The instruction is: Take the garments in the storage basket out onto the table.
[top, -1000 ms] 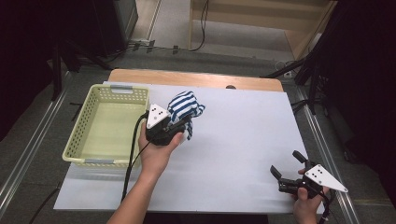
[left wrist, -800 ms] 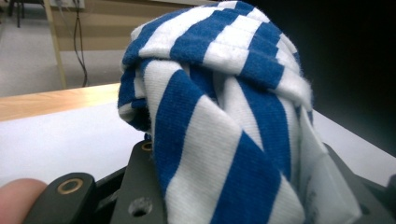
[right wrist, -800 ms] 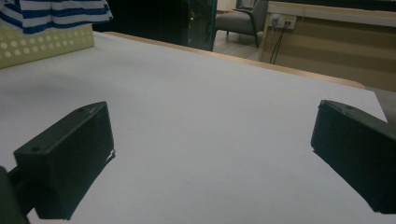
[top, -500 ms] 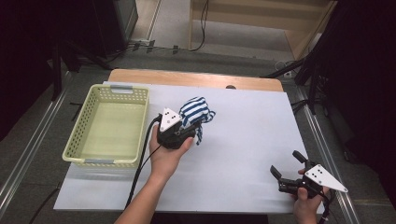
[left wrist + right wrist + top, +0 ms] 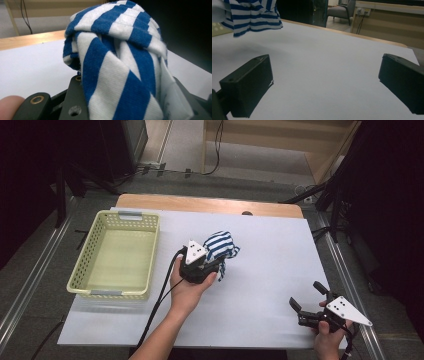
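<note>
Nearest to us, the right gripper sits at the near right corner of the white sheet-covered table, black jaws spread wide, nothing between them. In the right gripper view the jaws stand far apart over bare white surface, with the cloth hanging at top left.

Further in, mid-table, we see the left gripper in the person's left hand, jaws pinching the bunched blue-and-white striped cloth. In the left gripper view the cloth is wadded between the black jaws and bulges up above them. Whether its lower edge touches the table we cannot tell; the right gripper view shows a shadow below it.

To the left of that gripper, just beside it, we have the pale yellow perforated plastic basket, sitting on the table's left part. The cloth is outside the basket, to its right.

Behind the sheet, the table's wooden edge, then grey floor with cables.
</note>
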A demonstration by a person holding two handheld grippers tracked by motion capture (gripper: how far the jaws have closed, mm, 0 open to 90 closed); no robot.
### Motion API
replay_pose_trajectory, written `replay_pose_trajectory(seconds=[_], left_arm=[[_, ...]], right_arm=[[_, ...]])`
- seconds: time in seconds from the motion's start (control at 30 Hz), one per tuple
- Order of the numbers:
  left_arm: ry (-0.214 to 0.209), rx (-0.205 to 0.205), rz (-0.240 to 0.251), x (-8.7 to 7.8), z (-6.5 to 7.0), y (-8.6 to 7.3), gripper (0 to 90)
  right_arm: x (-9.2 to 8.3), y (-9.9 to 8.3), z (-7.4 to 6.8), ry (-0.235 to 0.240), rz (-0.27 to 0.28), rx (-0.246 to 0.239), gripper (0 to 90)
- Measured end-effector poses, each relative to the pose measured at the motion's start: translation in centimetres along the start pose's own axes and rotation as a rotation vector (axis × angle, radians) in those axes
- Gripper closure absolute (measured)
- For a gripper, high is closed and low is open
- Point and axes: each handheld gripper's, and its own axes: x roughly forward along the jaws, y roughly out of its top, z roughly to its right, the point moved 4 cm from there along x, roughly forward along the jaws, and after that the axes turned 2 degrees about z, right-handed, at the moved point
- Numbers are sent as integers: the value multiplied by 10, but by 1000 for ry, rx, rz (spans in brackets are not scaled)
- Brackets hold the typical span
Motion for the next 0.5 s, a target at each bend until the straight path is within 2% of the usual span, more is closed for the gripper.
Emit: replay_pose_trajectory(seconds=[0.5], left_arm=[[-19, 15, -94, 21, 9, -23, 616]], right_arm=[[0, 0, 0, 1, -1, 5, 0]])
